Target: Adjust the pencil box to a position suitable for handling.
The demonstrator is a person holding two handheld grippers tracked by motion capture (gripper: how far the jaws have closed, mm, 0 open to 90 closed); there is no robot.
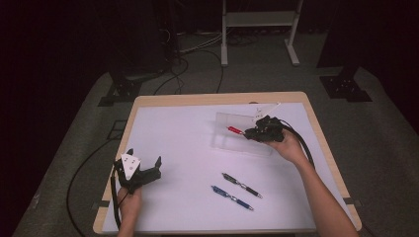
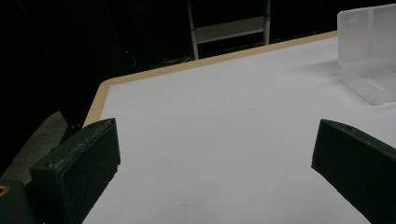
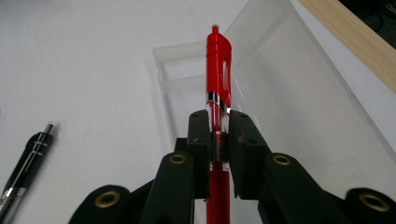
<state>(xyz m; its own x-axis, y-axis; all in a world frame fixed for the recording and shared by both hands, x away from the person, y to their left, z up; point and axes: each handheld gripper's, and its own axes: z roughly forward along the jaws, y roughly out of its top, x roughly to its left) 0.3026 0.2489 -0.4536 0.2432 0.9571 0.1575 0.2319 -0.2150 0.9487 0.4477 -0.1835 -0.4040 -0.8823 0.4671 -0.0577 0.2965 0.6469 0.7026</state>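
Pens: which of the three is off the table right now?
The red pen, clamped in the right gripper over the clear plastic box. The black pen and blue pen lie on the table.

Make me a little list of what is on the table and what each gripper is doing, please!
table: white top with a wooden rim
right gripper: shut on the red pen, held over the clear box
left gripper: open, holding nothing, near the table's left edge
black pen: lying on the table, nearer the person than the box
blue pen: lying beside the black pen, apart from it
pens in the box: none lying in it that I can see
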